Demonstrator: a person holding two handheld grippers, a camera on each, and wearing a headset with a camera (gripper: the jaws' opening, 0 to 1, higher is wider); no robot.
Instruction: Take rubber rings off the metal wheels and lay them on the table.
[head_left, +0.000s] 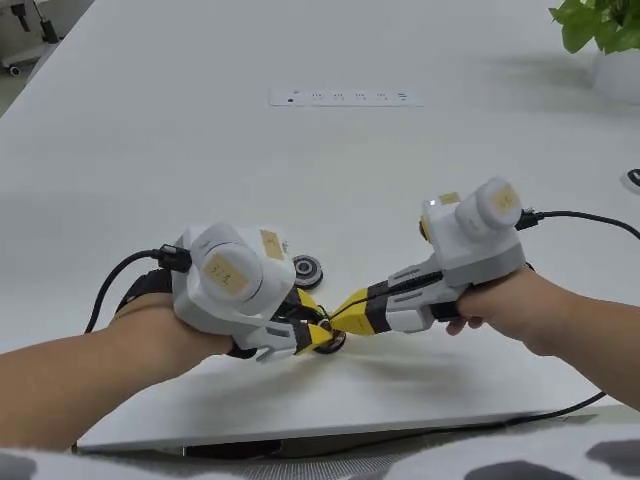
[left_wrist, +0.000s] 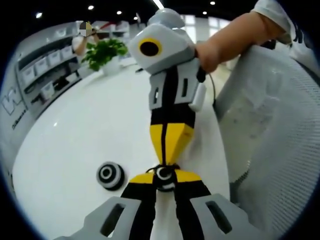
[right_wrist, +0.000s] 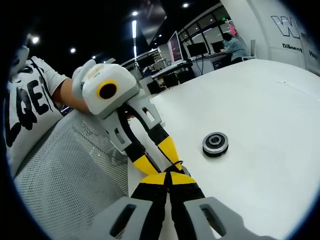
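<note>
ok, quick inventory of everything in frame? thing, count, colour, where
table: 1, white, under everything
held wheel: 1, metal and black, in the left gripper
loose wheel: 1, metal and black, flat on the table just beyond the grippers
rubber ring: 1, black, thin loop at the tips of the right gripper
power strip: 1, white, far middle of the table
plant: 1, green, white pot, far right corner
cables: 2, black, one from each gripper
grippers: 2, white, black and yellow, tips meeting at the held wheel, both shut
hands: 2, one on each gripper
</note>
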